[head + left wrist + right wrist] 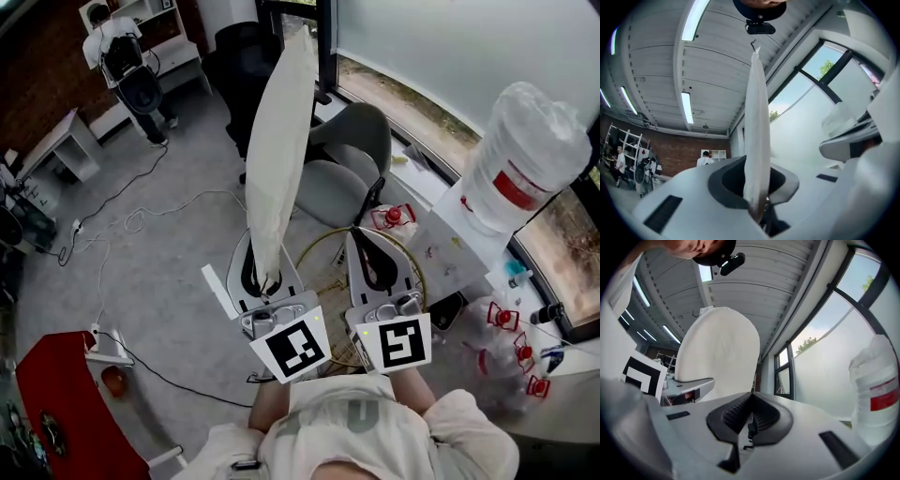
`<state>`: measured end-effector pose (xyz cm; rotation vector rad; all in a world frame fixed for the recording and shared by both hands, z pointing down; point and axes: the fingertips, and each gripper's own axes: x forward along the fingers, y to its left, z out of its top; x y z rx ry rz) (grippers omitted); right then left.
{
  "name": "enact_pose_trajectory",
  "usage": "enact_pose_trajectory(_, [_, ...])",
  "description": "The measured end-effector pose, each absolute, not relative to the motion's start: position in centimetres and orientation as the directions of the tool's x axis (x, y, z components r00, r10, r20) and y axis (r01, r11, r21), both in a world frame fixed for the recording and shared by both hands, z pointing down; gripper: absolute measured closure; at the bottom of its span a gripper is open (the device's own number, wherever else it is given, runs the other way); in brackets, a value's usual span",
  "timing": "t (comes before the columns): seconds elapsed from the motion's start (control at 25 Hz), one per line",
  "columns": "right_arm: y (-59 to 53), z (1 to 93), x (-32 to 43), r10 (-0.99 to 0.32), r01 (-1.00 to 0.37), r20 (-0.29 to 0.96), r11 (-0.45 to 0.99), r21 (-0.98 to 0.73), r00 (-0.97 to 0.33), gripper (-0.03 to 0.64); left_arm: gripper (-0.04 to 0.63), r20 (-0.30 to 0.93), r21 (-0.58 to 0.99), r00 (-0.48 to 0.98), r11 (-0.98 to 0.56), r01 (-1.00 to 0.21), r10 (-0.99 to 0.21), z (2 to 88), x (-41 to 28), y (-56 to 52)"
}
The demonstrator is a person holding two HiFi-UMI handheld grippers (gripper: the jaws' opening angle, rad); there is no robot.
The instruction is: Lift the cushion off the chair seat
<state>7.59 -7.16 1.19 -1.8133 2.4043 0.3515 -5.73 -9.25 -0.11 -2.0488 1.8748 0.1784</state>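
A flat cream cushion (279, 150) stands on edge, high above the floor. My left gripper (268, 281) is shut on its lower edge. In the left gripper view the cushion (757, 136) rises edge-on from between the dark pads (726, 180) toward the ceiling. The grey chair (349, 173) stands beyond it, its seat bare. My right gripper (372, 272) is beside the left one, shut with nothing between its ribbed pads (733, 416). The right gripper view shows the cushion's broad face (717, 357) to the left, and the left gripper (689, 387) under it.
A big water bottle (523, 159) stands on the white counter (450, 234) at right, with small red-topped items (506, 319). A gold wire ring (323, 248) lies below the grippers. Cables (141, 220) cross the floor; a red object (56, 403) sits lower left. A person (122, 52) stands far back.
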Motion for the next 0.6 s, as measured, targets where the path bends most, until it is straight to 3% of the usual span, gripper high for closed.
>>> enact_pose_trajectory(0.16, [-8.0, 2.5, 8.0, -0.942, -0.96, -0.198, 0.252, 0.119, -0.271, 0.6, 0.545, -0.337, -0.183, 0.076, -0.014, -0.983, -0.939, 0.6, -6.1, -10.2])
enact_pose_trajectory(0.6, [-8.4, 2.1, 8.0, -0.938, -0.96, -0.216, 0.246, 0.135, -0.27, 0.6, 0.545, -0.327, -0.057, 0.09, -0.075, -0.996, -0.941, 1.2, -5.1, -10.6])
